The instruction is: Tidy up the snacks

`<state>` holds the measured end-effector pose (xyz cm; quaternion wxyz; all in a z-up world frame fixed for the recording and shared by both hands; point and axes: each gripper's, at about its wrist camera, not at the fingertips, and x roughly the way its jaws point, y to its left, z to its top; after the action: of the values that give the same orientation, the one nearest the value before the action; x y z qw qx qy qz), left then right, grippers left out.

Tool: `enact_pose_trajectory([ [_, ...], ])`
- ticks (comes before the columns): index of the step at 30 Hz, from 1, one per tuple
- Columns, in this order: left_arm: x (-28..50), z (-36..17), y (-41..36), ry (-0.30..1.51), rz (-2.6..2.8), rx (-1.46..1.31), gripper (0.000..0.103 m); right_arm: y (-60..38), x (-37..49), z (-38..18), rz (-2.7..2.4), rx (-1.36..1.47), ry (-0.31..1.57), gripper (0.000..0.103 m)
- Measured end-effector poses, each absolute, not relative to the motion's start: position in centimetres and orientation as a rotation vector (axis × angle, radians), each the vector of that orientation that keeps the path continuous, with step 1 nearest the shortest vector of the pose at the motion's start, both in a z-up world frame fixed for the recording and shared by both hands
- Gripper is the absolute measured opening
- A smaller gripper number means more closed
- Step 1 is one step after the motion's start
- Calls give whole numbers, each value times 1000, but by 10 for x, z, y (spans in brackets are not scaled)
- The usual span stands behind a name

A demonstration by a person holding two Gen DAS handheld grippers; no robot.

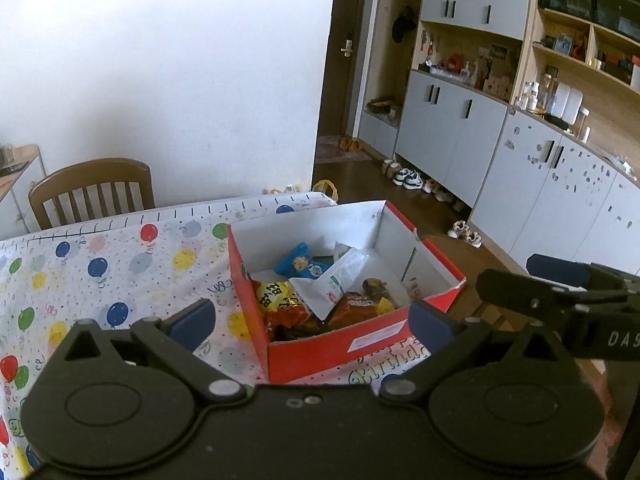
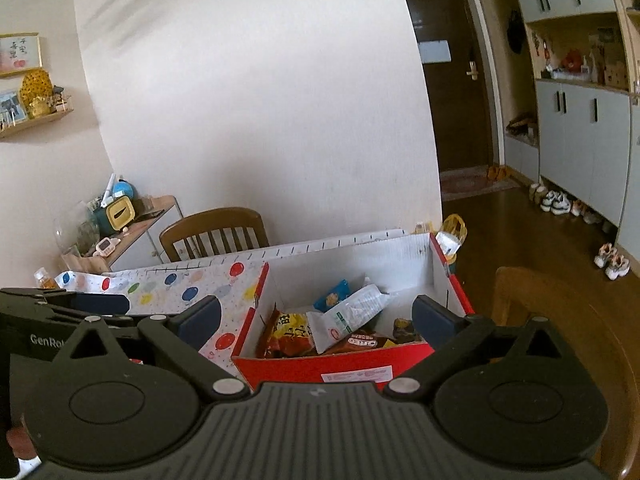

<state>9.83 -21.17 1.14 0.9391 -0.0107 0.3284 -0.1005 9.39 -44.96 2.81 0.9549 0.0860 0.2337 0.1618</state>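
Observation:
A red cardboard box [image 1: 336, 346] [image 2: 304, 368] with a white inside stands on the balloon-print tablecloth [image 1: 100, 268]. Several snack packets lie in it: a white pouch [image 1: 340, 280] [image 2: 348, 314] on top, a blue packet [image 1: 298, 264] [image 2: 334, 296], a yellow-and-red bag [image 1: 280, 300] [image 2: 290, 330] and an orange Oreo pack [image 1: 356, 304] [image 2: 360, 344]. My left gripper [image 1: 312, 320] is open in front of the box, nothing between its fingers. My right gripper [image 2: 318, 314] is open too, empty, just short of the box's near wall; it also shows at the right of the left wrist view [image 1: 560, 292].
A wooden chair [image 1: 92, 192] [image 2: 216, 232] stands at the table's far side against a white wall. A second chair back [image 2: 560, 320] is close on the right. Grey cabinets [image 1: 560, 184] and shoes [image 1: 408, 178] line the floor to the right. A cluttered side cabinet [image 2: 132, 224] stands at left.

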Motion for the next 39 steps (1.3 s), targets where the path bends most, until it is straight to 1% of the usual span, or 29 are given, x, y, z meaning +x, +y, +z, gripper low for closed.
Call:
enact_pose_trajectory([
  [17,95,14,-207,675,-211,-48,103,-452,92,27,305,188,527,102],
  [39,93,22,-198,661,-216,-87,103,-439,89,40,284,133,501,102],
])
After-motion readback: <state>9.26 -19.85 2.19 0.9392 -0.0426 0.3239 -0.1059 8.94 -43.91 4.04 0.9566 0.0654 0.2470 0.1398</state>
